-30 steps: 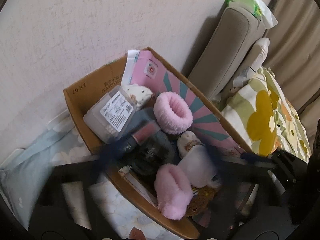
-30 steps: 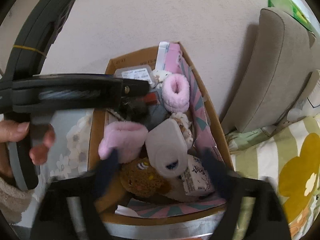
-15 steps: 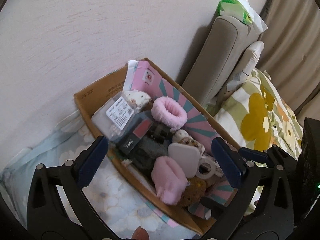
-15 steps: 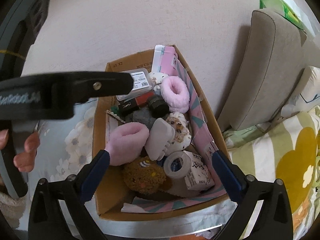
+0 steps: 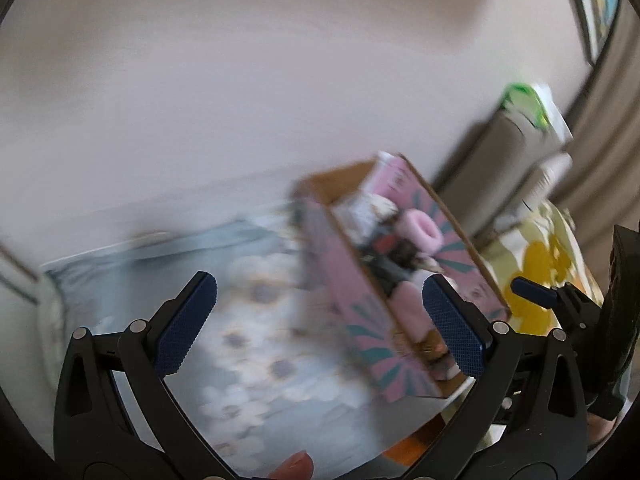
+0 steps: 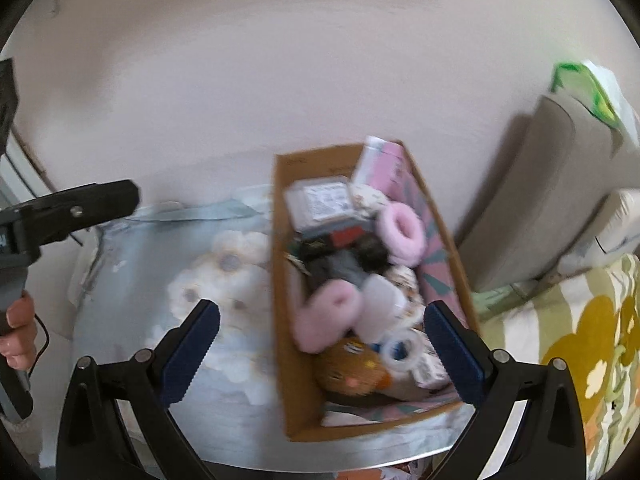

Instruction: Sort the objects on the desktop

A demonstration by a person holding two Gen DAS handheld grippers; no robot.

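Note:
A cardboard box (image 6: 286, 280) lined with pink patterned paper stands on the flower-print tabletop (image 6: 160, 280). It holds a clear plastic case (image 6: 320, 200), two pink fluffy slippers (image 6: 326, 320), a brown plush toy (image 6: 352, 372), a tape roll (image 6: 400, 350) and dark small items. It also shows, blurred, in the left wrist view (image 5: 384, 280). My right gripper (image 6: 320, 348) is open and empty above the box's near end. My left gripper (image 5: 320, 320) is open and empty, left of the box.
A beige wall is close behind the table. A grey cushioned headboard (image 6: 552, 184) with a green-white pack (image 6: 588, 88) on top stands to the right. A yellow-flower bedspread (image 6: 580, 340) lies beside the table. The left gripper's body (image 6: 68, 208) reaches in from the left.
Both grippers have pulled back and up from the box, so it looks smaller and farther. The left view has swung left onto the tabletop. Both views are motion-blurred.

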